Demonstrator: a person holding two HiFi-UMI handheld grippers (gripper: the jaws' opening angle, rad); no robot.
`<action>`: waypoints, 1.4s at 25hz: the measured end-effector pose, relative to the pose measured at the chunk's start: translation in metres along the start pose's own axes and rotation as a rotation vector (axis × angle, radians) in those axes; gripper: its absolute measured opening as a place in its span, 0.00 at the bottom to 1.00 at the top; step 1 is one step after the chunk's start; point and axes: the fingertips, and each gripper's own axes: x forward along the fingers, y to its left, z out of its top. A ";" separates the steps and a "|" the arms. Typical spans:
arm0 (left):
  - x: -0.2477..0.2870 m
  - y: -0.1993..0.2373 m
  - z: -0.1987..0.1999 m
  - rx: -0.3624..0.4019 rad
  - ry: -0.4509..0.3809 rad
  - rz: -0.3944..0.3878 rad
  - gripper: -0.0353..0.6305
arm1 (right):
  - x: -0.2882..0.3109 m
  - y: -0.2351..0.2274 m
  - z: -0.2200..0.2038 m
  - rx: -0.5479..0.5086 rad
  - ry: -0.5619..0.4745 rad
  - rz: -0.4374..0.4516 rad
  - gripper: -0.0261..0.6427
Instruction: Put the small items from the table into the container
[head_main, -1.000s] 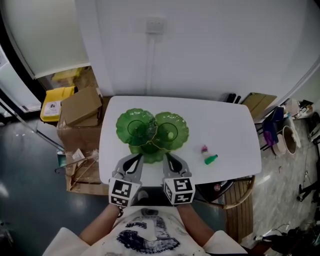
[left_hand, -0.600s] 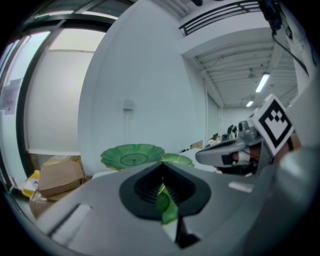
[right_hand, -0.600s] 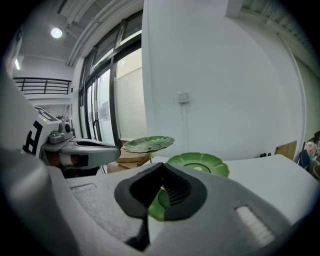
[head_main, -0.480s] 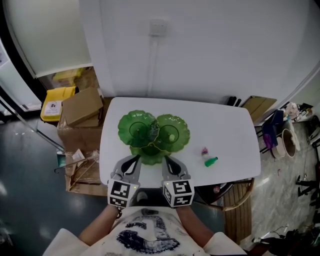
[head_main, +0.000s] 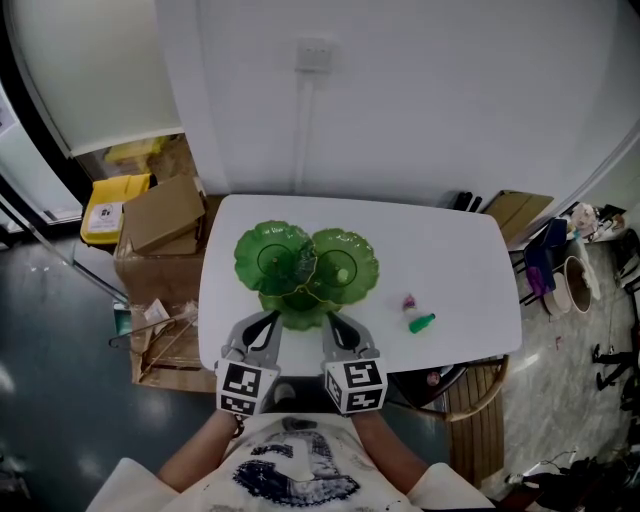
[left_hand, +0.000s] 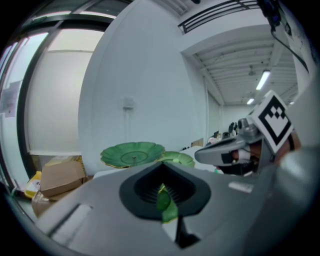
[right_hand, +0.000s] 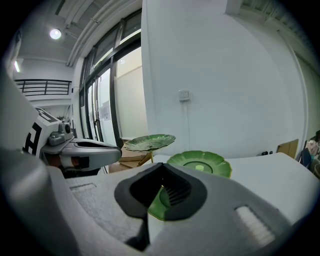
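Observation:
A green three-dish leaf-shaped container (head_main: 305, 264) stands on the white table (head_main: 450, 250), left of middle. Two small items lie to its right: a pink piece (head_main: 408, 299) and a green piece (head_main: 421, 322). One small light item rests in the right dish (head_main: 341, 269). My left gripper (head_main: 268, 325) and right gripper (head_main: 336, 327) sit side by side at the table's near edge, just short of the container, both shut and empty. The left gripper view shows the green dishes (left_hand: 133, 152) ahead; in the right gripper view the nearer dish (right_hand: 200, 163) sits straight ahead.
Cardboard boxes (head_main: 160, 212) and a yellow bin (head_main: 107, 205) stand on the floor left of the table. Bags and a board (head_main: 520, 208) lean at the right. A wall with a socket (head_main: 314, 53) is behind the table.

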 end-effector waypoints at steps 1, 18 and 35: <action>0.000 -0.001 0.000 0.000 0.001 -0.003 0.04 | 0.000 0.000 0.000 0.001 0.000 0.000 0.04; 0.005 -0.012 -0.006 -0.041 0.001 -0.048 0.04 | -0.005 -0.003 -0.010 0.001 0.039 -0.010 0.04; 0.055 -0.061 -0.010 -0.044 0.064 -0.121 0.04 | -0.016 -0.068 -0.026 0.045 0.080 -0.044 0.04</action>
